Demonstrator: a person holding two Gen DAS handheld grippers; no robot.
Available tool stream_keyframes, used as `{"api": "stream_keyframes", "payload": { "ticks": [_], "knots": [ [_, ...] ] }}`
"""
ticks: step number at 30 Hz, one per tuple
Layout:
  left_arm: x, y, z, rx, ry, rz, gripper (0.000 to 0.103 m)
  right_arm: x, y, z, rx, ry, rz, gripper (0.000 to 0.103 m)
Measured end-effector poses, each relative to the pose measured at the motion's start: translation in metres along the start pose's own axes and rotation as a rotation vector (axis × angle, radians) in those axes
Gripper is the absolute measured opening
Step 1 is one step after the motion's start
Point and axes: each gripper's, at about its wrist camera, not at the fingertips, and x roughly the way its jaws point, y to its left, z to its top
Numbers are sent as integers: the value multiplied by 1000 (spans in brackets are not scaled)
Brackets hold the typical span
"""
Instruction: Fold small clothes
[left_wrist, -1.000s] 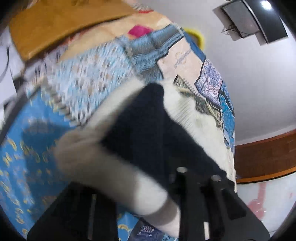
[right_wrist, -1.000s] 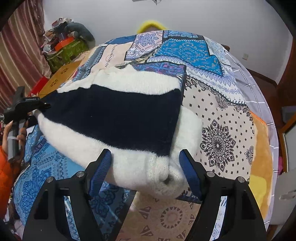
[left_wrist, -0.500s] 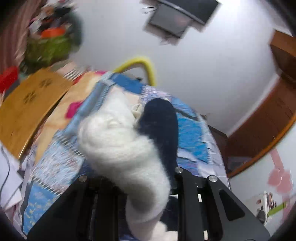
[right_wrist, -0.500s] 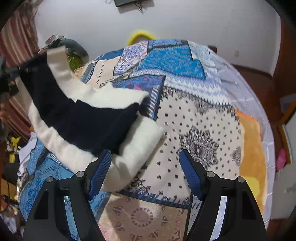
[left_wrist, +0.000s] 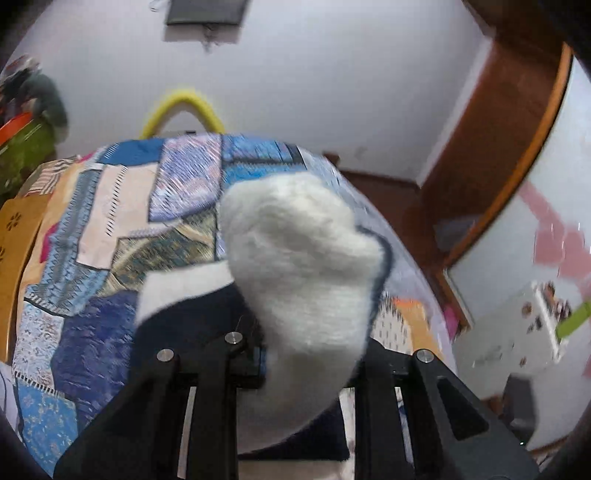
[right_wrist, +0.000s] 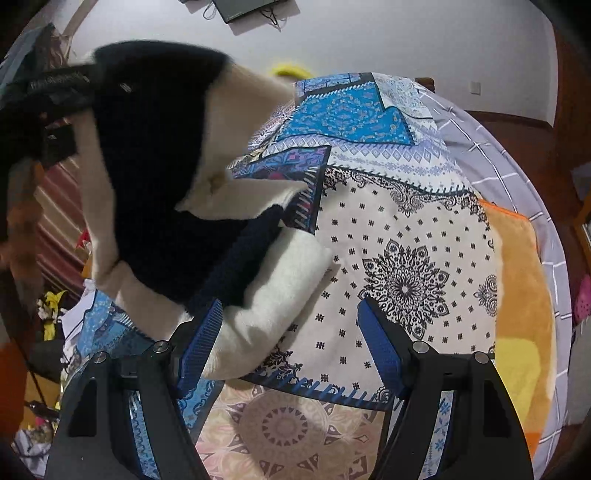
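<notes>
I have my left gripper (left_wrist: 306, 354) pinching the fluffy white-and-navy knitted sweater (right_wrist: 155, 177), one end lifted above the patchwork bedspread's (right_wrist: 406, 221) left edge. My right gripper (right_wrist: 290, 341) is spread, empty. Fold halfway; laying over and flattening remain.

1. Ahead of the right gripper (right_wrist: 291, 343), between its parted jaws, flat patterned bedspread (right_wrist: 406, 236) lies bare; passage is free there.
2. To its left, the raised black-and-white sweater (right_wrist: 155, 155) blocks the way, hanging from the left gripper (right_wrist: 55, 88).
3. Beyond the left gripper, the sweater's white fold (left_wrist: 303, 266) fills the near space; bedspread lies open further left.
</notes>
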Motion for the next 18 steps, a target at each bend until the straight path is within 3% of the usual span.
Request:
{"api": "stream_keyframes", "payload": {
  "ticks": [7, 14, 18],
  "knots": [
    [16, -27, -45, 156, 127, 32, 22, 6, -3, 0, 9, 8, 8, 73],
    [14, -31, -74, 226, 180, 26, 25, 5, -5, -7, 22, 22, -2, 73],
    [9, -31, -82, 234, 200, 13, 38, -3, -6, -9, 20, 16, -20, 73]
  ]
}}
